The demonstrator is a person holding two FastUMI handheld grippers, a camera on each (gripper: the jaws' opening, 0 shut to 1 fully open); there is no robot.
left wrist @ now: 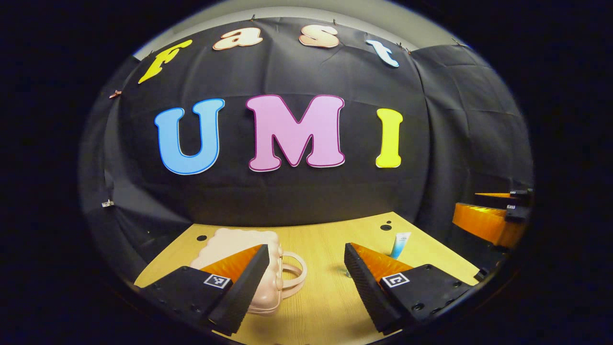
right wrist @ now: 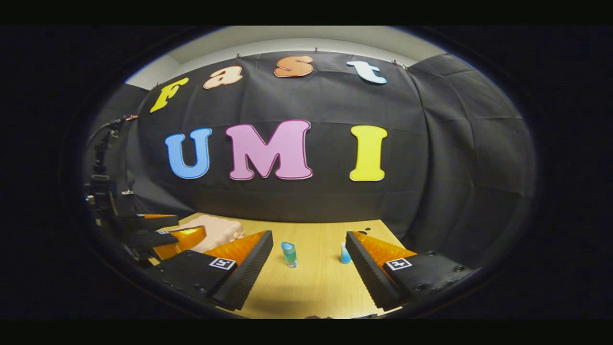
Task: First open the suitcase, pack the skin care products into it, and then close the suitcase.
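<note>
We hold our left gripper wide open above the wooden table. The pink suitcase lies shut on the left. To its right stand a small bottle and a tube. Our right gripper is wide open too, holding nothing.

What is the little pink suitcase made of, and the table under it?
The pink suitcase looks like smooth hard plastic: it has a soft sheen and molded scalloped edges. The table looks like light wood or a wood-look laminate, with a faint grain and matte surface.
</note>
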